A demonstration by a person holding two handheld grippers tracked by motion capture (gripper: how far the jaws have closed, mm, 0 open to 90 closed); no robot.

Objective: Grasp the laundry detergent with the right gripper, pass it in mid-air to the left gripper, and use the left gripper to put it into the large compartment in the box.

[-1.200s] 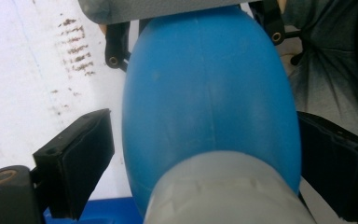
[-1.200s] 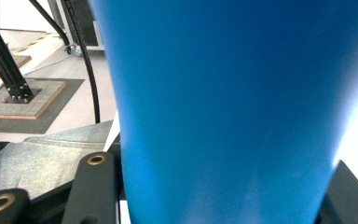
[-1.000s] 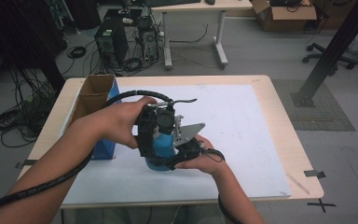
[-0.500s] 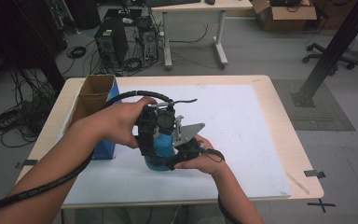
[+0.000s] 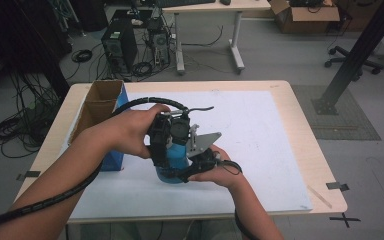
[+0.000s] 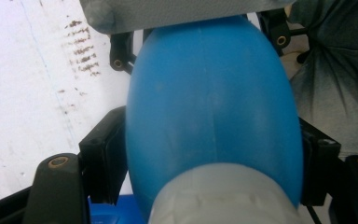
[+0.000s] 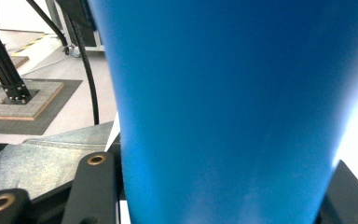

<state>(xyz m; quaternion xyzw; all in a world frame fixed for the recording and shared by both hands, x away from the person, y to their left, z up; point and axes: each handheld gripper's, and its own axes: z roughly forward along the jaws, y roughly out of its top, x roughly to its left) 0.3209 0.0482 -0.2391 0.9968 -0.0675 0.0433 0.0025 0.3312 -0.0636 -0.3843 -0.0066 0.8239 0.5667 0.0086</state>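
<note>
Since nothing has shifted over the last second, both hand-held grippers, left (image 5: 172,150) and right (image 5: 190,167), stay clamped on the blue bottle (image 5: 172,162); probably a steady hold.

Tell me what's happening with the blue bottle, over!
Left claw shut on blue bottle near its white cap. Right claw shut on its body. Bottle stands on white mat. Cardboard box off to the left, nothing blocking.

No legible text, label, brand or number anywhere in view.
</note>
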